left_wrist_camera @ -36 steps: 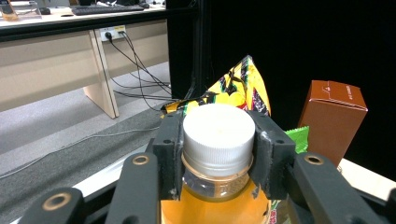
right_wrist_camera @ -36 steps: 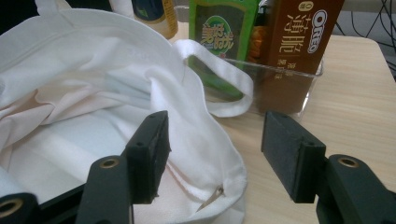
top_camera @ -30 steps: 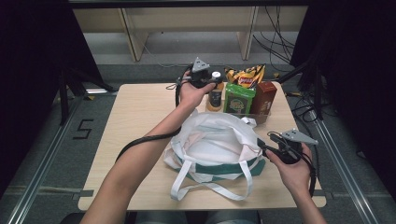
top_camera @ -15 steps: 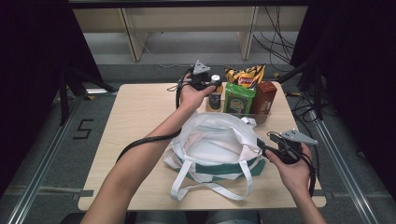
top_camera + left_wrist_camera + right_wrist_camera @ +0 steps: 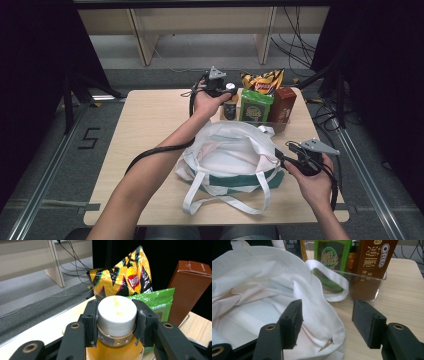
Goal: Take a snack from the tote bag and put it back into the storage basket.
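Left tongs (image 5: 117,322) clamp upright juice bottle (image 5: 117,315) by cap; right tongs (image 5: 325,325) gaping, astride tote bag (image 5: 274,302) rim, nearer bag mouth.

left gripper (image 5: 226,90) – at the white-capped bottle (image 5: 230,102), far side of table (image 5: 150,120); left of green pouch (image 5: 256,106), brown box (image 5: 282,105), chip bag (image 5: 261,81) | right gripper (image 5: 282,159) – at the right rim of the white tote bag (image 5: 227,160); bag mouth open; straps toward the near edge

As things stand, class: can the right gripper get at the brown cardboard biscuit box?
Probably yes: the right gripper is open and empty, and bare table lies between it and the brown box.
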